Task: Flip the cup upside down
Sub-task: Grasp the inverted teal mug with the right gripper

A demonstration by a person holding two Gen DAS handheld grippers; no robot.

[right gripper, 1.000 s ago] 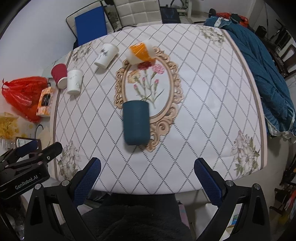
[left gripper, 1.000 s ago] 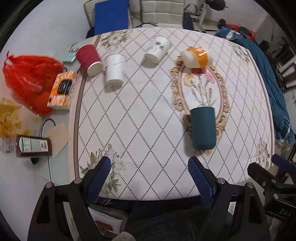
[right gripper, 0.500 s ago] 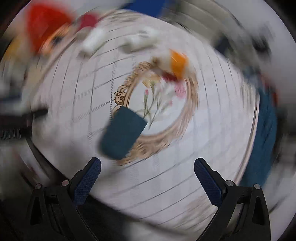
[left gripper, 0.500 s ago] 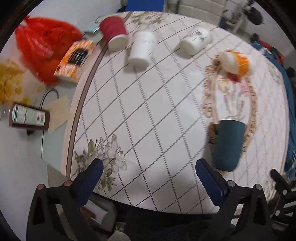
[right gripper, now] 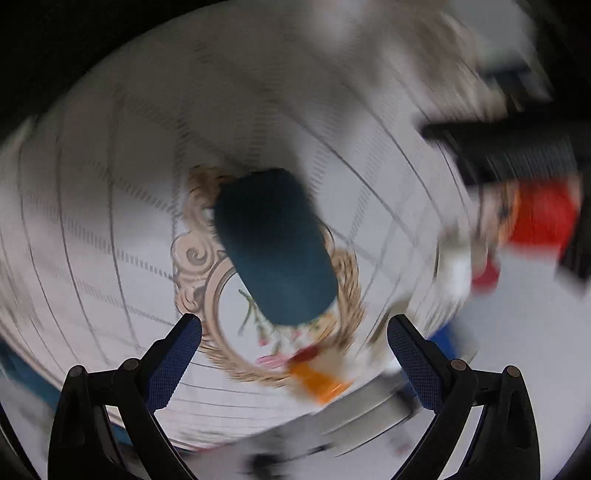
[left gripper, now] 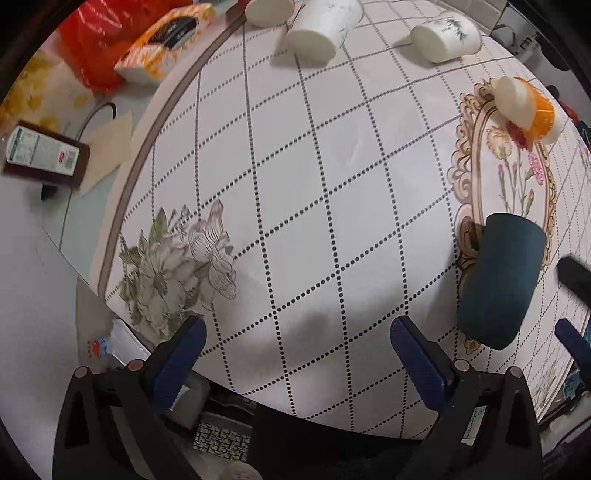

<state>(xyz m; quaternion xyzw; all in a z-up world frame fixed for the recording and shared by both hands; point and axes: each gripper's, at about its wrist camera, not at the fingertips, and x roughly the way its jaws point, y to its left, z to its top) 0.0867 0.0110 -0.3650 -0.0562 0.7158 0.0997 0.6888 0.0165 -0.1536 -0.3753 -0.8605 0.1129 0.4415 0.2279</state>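
Observation:
A dark teal cup [left gripper: 498, 280] stands on the patterned tablecloth at the right of the left wrist view, on the edge of the oval flower motif. My left gripper [left gripper: 295, 343] is open and empty over the table's near edge, left of the cup. In the blurred right wrist view the teal cup [right gripper: 275, 245] is in the middle, just beyond my open, empty right gripper [right gripper: 293, 341]. The right gripper's finger [left gripper: 574, 341] shows at the right edge of the left view.
An orange and white cup [left gripper: 524, 110], two white cups [left gripper: 321, 26] [left gripper: 443, 35] and another cup's base [left gripper: 267, 11] stand at the far side. A tissue pack [left gripper: 166, 44], red bag [left gripper: 88, 44] and bottle [left gripper: 40, 155] lie left of the tablecloth [left gripper: 332, 177].
The right gripper has swung round fast and now looks at the teal cup from the far side, much closer. The left gripper has moved forward and lower over the table.

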